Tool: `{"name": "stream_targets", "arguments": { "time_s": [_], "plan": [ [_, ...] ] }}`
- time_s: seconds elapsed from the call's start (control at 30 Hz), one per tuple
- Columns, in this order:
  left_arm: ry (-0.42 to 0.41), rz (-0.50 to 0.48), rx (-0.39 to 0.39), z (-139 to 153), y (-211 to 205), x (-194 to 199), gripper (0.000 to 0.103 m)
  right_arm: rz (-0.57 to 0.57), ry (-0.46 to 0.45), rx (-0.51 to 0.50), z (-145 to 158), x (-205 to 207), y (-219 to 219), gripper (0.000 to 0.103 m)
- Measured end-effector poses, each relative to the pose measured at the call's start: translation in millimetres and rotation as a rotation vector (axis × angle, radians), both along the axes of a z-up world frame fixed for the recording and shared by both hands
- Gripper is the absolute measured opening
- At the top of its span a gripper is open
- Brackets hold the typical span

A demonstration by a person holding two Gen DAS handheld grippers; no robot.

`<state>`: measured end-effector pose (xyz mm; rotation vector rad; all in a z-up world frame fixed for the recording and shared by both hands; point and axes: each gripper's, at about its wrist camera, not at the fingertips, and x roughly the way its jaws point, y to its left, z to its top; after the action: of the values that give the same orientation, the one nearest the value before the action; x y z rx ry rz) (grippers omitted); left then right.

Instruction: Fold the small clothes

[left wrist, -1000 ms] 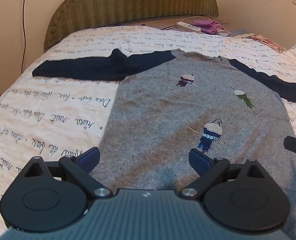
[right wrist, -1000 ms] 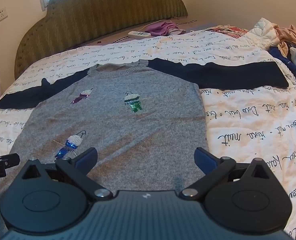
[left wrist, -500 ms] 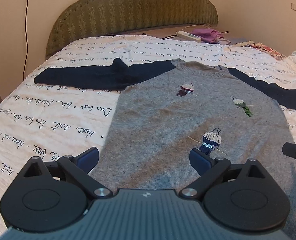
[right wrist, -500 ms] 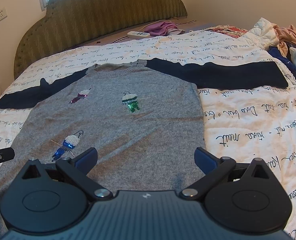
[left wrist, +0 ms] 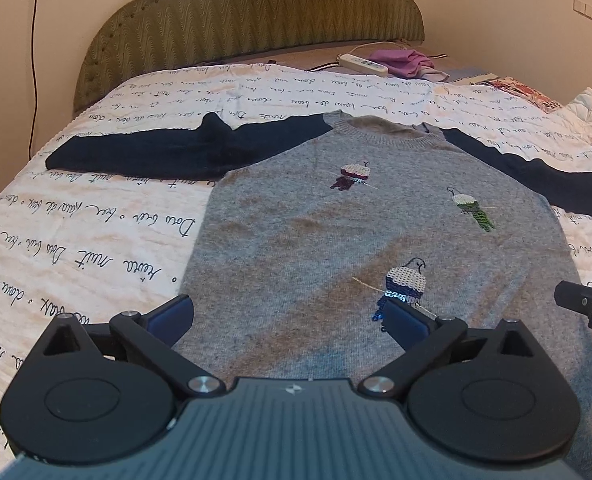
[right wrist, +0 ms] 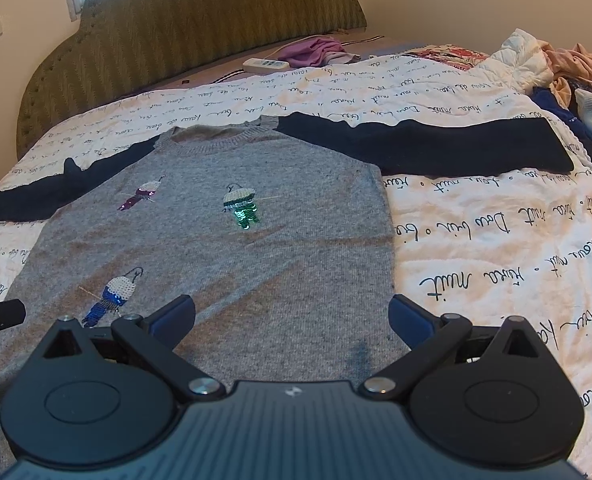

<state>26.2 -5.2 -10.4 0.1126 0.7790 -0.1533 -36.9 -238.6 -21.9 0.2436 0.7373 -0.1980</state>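
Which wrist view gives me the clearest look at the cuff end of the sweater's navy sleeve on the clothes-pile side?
The right wrist view: that navy sleeve lies flat and fully visible out to its cuff, near the clothes pile. In the left wrist view the same sleeve runs off the picture's right edge, so its cuff is out of sight.

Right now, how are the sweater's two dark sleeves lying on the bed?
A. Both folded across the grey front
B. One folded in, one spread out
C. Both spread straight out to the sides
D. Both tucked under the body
C: the sweater lies flat, its left sleeve and right sleeve each stretched sideways on the bedspread.
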Motion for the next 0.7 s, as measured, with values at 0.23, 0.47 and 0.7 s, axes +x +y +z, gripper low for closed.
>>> {"name": "stream_targets", "arguments": {
  "time_s": [0.23, 0.47, 0.7],
  "plan": [
    [0.008, -0.016, 0.014, -4.7, -6.6, 1.9, 0.103, -0.003, 0.003, -0.011, -0.9, 4.0, -2.0, 0.103],
    [0.021, -0.005, 0.015, -6.2, -6.3, 5.9, 0.103, 0.000, 0.005, -0.015, -0.7, 5.7, -2.0, 0.103],
    [0.020, -0.010, 0.032, -9.2, -8.6, 6.4, 0.103, 0.004, -0.003, -0.019, 2.9, 6.7, 0.6, 0.103]
  ]
}}
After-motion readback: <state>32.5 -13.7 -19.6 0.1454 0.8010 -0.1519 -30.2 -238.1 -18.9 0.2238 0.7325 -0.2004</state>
